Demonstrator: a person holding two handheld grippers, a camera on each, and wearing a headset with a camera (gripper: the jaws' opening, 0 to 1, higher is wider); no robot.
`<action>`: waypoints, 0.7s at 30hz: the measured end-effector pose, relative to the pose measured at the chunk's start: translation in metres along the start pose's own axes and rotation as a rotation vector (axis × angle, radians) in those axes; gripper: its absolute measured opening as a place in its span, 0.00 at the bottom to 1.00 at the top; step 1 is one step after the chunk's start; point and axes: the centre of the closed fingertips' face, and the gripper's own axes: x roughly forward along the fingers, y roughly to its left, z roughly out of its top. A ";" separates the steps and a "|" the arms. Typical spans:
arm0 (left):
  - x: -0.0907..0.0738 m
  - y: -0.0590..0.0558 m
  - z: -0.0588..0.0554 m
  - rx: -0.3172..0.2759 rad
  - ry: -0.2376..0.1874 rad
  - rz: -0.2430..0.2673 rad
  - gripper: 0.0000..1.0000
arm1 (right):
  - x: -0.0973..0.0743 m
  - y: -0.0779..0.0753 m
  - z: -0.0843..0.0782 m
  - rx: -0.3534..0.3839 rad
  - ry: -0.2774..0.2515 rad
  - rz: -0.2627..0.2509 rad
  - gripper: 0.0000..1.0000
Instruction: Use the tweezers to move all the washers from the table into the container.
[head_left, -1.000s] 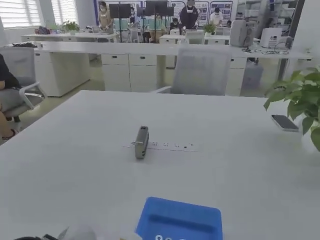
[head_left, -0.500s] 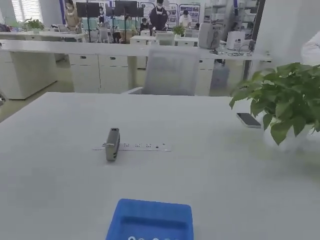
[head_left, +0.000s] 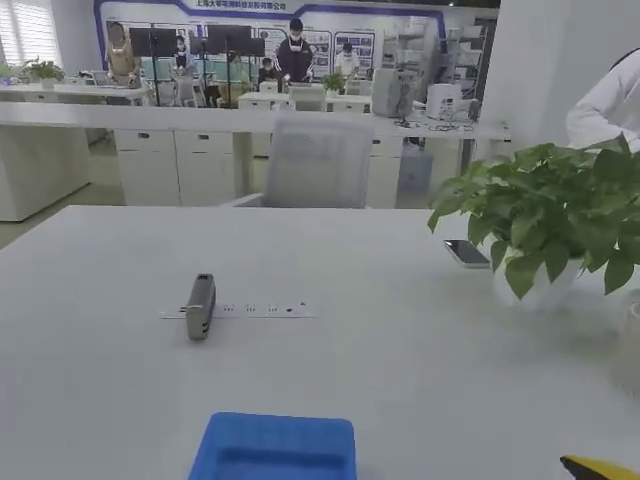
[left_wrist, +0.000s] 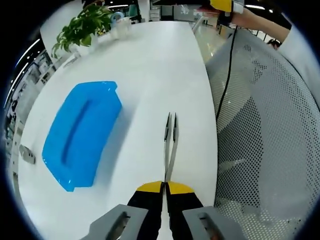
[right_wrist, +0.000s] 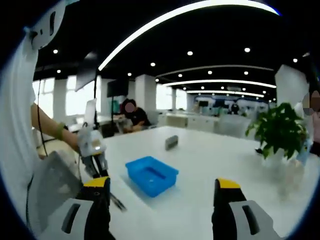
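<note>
The room was a big bright office, and a wide white worktop (head_left: 400, 360) stretched across the front of it. A blue container (head_left: 272, 448) sat on the worktop at the near edge of the head view. Farther back lay a small grey box (head_left: 200, 305). To the right stood a green plant (head_left: 545, 215) with a phone (head_left: 467, 253) just beside it. A chair (head_left: 318, 160) stood behind the worktop.

The left gripper (left_wrist: 164, 187) had its fingers squeezed tight on the thick end of the tweezers (left_wrist: 170, 142). The tweezers pointed forward over bare worktop, near the container's side but not touching it. I could not tell if the thin tips held anything. The right gripper (right_wrist: 162, 184) had its fingers spread wide with nothing between them, and the container lay ahead of them.
</note>
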 end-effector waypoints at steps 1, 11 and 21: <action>-0.002 0.000 0.000 -0.015 -0.011 0.011 0.00 | 0.000 -0.001 0.001 0.004 -0.008 -0.002 0.84; -0.057 0.000 0.019 -0.358 -0.360 0.203 0.24 | -0.002 -0.014 0.002 0.027 -0.073 -0.049 0.89; -0.152 0.021 0.027 -0.673 -0.932 0.544 0.66 | -0.002 -0.032 0.003 0.114 -0.150 -0.144 0.95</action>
